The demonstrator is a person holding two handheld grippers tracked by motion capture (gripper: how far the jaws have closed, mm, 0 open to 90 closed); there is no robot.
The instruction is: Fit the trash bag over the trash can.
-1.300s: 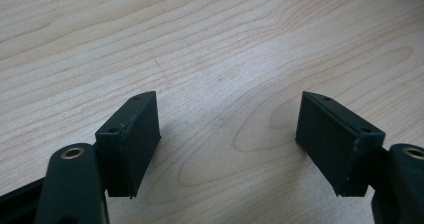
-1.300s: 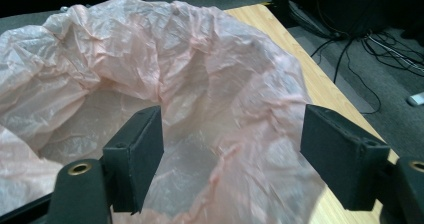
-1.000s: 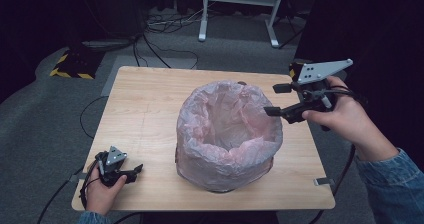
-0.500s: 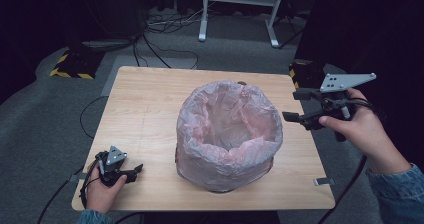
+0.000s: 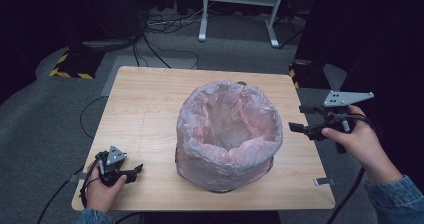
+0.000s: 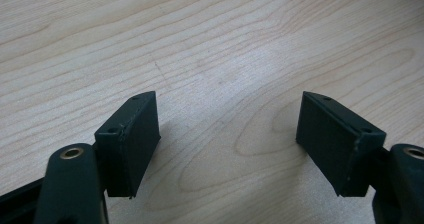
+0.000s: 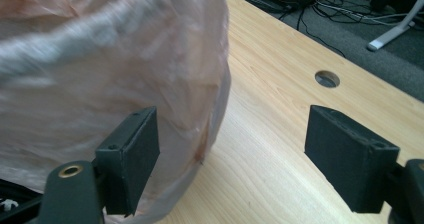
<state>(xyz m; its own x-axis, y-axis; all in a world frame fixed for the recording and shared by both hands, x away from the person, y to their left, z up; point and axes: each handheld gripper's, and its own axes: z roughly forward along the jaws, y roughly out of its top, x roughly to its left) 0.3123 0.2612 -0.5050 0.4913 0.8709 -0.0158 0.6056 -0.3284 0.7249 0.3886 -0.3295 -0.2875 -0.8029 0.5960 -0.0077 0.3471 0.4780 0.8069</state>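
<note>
Two grippers are in your hands, one at each side of the table. Your left hand lies at the near left corner, knuckles low on the wood, with the left gripper pointing level toward the middle of the table; in the left gripper view its jaws stand wide apart just above bare wood grain, with nothing between them. Your right hand is off the right edge, wrist level and forearm coming in from the lower right in a denim sleeve. It holds the right gripper pointing left at the bag, the grey plate on top. Its jaws are also well apart and hold nothing; in the right gripper view the left jaw stands in front of the bag's side and the right jaw in front of open table, and whether the left pad touches the plastic you cannot tell from here. The bag is thin, pale pink and translucent, crinkled all over, and lines a round bin whose dark base just shows at the bottom. Its mouth is folded out over the rim and stands open, the inside sagging in soft folds. It sits right of the table's centre, near the front edge, well apart from your left gripper. A round hole in the tabletop lies beyond the bag.
</note>
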